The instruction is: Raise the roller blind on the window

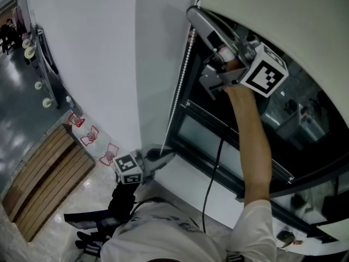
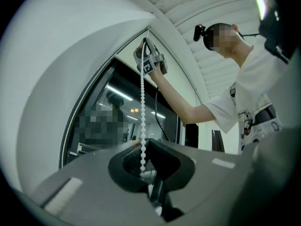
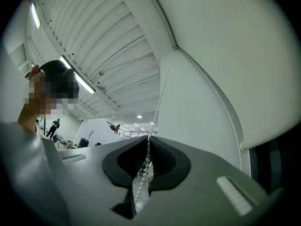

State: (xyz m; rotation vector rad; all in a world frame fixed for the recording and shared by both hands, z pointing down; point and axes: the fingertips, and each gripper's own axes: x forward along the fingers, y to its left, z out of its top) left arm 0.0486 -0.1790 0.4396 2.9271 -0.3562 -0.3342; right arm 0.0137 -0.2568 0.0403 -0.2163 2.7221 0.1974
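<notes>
Right gripper view showed my right claw (image 3: pixel 148 139) pinching the chain (image 3: pixel 158 100) high up, likely for a long pull. My left claw (image 2: pixel 143 142) pinched it lower, to hold it taut, I judged.

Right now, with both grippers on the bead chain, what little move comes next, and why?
Probably pull the right gripper straight down. It is shut on the bead chain high beside the window, the left gripper pinches the same chain lower down, and the blind covers the top of the glass.
</notes>
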